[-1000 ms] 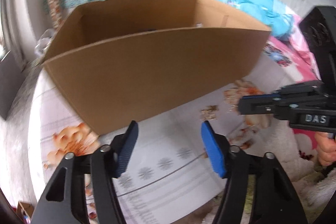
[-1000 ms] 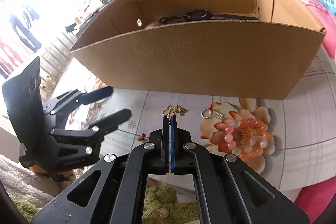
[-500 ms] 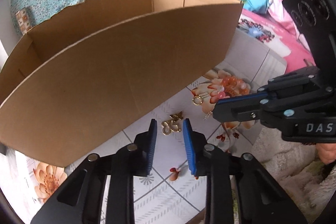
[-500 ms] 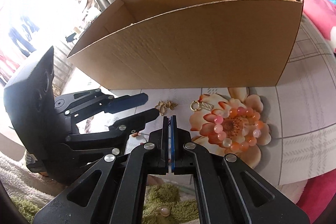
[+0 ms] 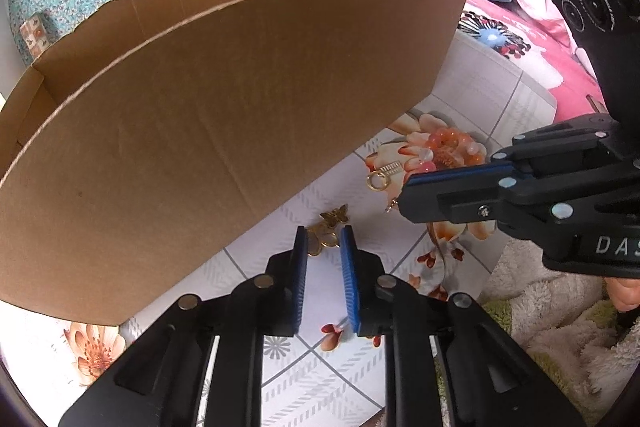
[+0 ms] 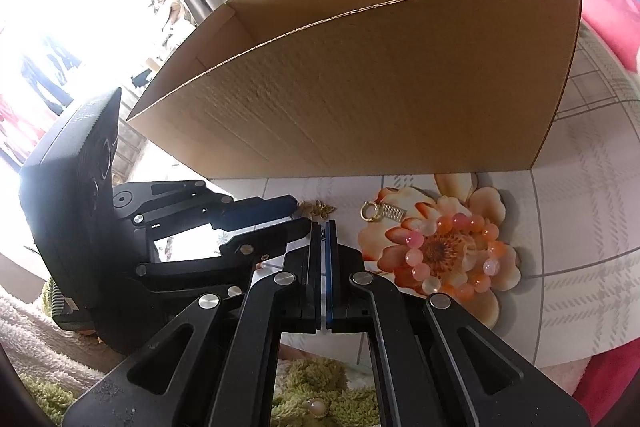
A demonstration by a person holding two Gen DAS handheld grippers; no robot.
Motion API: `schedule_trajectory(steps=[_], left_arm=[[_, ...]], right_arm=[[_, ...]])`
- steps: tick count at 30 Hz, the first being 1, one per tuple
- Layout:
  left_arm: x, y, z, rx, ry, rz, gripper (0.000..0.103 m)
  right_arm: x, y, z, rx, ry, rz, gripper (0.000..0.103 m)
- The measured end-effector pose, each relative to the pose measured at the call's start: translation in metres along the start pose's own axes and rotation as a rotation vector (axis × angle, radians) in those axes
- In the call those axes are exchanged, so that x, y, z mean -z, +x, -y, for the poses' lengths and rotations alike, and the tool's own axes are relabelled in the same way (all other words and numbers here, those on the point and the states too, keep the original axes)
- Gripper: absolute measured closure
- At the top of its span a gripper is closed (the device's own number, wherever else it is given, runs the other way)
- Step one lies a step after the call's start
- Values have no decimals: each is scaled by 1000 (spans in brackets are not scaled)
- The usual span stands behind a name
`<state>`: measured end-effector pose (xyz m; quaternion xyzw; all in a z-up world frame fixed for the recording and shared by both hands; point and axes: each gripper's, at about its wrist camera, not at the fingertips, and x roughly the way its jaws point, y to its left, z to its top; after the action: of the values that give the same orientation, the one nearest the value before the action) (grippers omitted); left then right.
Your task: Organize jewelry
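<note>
Our left gripper (image 5: 325, 241) stands partly open, its 2 blue pads flanking the gold butterfly brooch (image 5: 327, 231) on the tablecloth (image 5: 496, 87). Our right gripper (image 6: 323, 227) is closed, empty. Right: gold ring (image 6: 368, 210), bead bracelet (image 6: 452, 253). Far: cardboard box (image 6: 380, 99).

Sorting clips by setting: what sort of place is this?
Probably a bedroom at home: pink floral bedding, fluffy rug, and a floral tablecloth holding a bead bracelet beside a cardboard box.
</note>
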<state>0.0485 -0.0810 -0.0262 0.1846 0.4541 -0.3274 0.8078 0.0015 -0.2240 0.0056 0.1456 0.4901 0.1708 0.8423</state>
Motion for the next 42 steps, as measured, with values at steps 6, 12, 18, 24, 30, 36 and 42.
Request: schedule_trajectory(steps=[6,12,18,24,30,36,42], left_arm=[[-3,2,1,-6,1,-6,87],[-5,2,3,-16,6,-4,99],[-5,1,4,-14,13,-1,100],[-7,-1,8,2,29,8,84],[-11,9,12,2,72,-5,82],[-12,11,8,24,105,-11,84],[-10,8,8,16,111,-27,90]], right_arm=[[1,2,-1,0,0,2,103],[2,3,-2,3,2,6,103],[1,2,-4,4,0,8,103],[1,3,-5,0,4,6,103],[0,4,-5,-1,4,4,103],[-1,4,-3,-2,7,8,103],[0,4,-2,-2,7,7,103]])
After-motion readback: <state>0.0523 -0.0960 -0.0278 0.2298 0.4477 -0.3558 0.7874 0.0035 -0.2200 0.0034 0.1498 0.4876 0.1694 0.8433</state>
